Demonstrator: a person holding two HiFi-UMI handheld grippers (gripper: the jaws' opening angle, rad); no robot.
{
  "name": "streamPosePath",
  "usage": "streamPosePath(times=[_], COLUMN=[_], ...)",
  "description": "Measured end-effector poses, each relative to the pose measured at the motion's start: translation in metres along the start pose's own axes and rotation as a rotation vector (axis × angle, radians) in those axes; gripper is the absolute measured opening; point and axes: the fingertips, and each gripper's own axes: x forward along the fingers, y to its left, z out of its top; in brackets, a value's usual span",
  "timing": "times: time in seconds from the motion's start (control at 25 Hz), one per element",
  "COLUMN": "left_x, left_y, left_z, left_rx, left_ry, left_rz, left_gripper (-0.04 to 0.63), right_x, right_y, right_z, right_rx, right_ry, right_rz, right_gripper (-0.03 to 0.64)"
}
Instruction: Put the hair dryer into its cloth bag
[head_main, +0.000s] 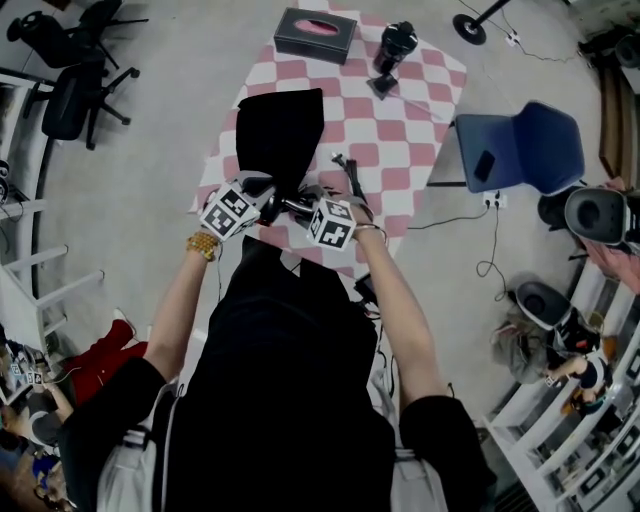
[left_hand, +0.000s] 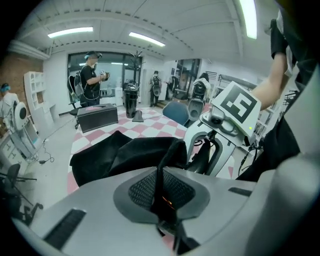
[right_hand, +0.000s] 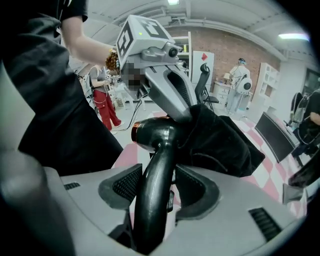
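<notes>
Right gripper view shows the right claw (right_hand: 160, 186) clamped on the dark handle of the hair dryer (right_hand: 156, 134), with a pad on either side of it. The handle rises to the dryer's barrel. Its copper-ringed rear end is bare, while its front end sits in the mouth of the black cloth bag (right_hand: 220, 140). Left gripper view shows the left claw (left_hand: 161, 187) pinched together on a thin fold of the bag's edge, with the rest of the bag trailing away onto the pink-and-white checked surface (head_main: 405, 135). From the head view both claws are close together at the near edge of the surface, and the bag lies stretched away from the person. A dark tissue box (head_main: 315, 35) stands at the far end, and a blue chair (head_main: 520, 145) is beside the surface on the right
</notes>
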Motion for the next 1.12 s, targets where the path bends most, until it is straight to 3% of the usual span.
streamPosePath(times=[0.36,0.64,0.84,1.04,1.12], left_x=[0.006,0.001,0.007,0.0,-0.003], left_y=[-0.018,-0.049,-0.026,-0.02,-0.016], left_z=[0.015,0.03,0.011,-0.001,-0.002], left_rx=[0.017,0.105,0.131,0.142,0.139], left_ry=[0.012,-0.019,0.012,-0.021,-0.028], left_rz=[-0.077,-0.241,-0.133,-0.118,-0.108], left_gripper=[0.025,0.025,0.026,0.026,0.026], right_x=[0.014,0.019,0.032,0.008,-0.018], right_y=[-0.012,-0.029,-0.029,-0.025,-0.023], right_z=[0.01,0.021,0.017,0.013,0.01], right_rx=[0.089,0.151,0.152,0.032,0.022], right_ry=[0.039,0.033,0.075,0.079,0.063], right_rz=[-0.049,-0.102,-0.131,-0.141,-0.09], right_gripper=[0.21,0.21,0.218,0.255,0.253])
